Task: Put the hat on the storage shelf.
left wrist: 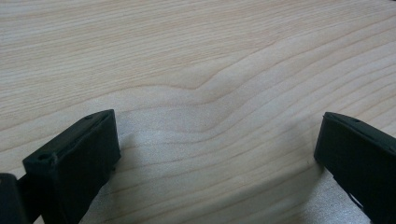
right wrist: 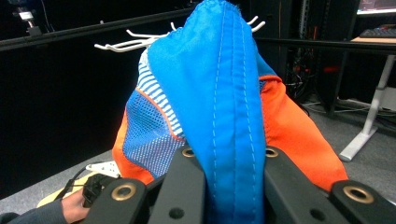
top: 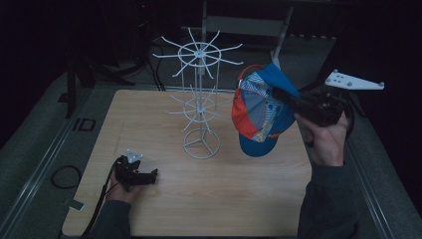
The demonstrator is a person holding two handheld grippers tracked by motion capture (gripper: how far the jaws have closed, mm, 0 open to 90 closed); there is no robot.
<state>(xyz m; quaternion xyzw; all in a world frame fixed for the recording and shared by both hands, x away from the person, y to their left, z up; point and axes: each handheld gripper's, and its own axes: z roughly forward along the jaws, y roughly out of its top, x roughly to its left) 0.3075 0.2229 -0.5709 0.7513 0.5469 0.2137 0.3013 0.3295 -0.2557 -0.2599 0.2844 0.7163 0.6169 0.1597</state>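
A blue and orange cap (top: 259, 112) with a striped mesh panel hangs in the air at the right, just right of a white wire rack (top: 200, 99). My right gripper (top: 283, 97) is shut on the cap's blue fabric, and in the right gripper view the cap (right wrist: 219, 102) rises from between the two black jaws, pinched by the right gripper (right wrist: 227, 161). My left gripper (top: 149, 175) rests low on the wooden table (top: 164, 209) at the front left. The left gripper (left wrist: 217, 154) stands open over bare wood, nothing between its jaws.
The rack has two tiers of radiating prongs (top: 199, 50) and a round base (top: 201, 144) mid-table. White prongs (right wrist: 130, 44) show behind the cap in the right gripper view. Dark floor, cables and a grey frame (top: 249, 22) surround the table.
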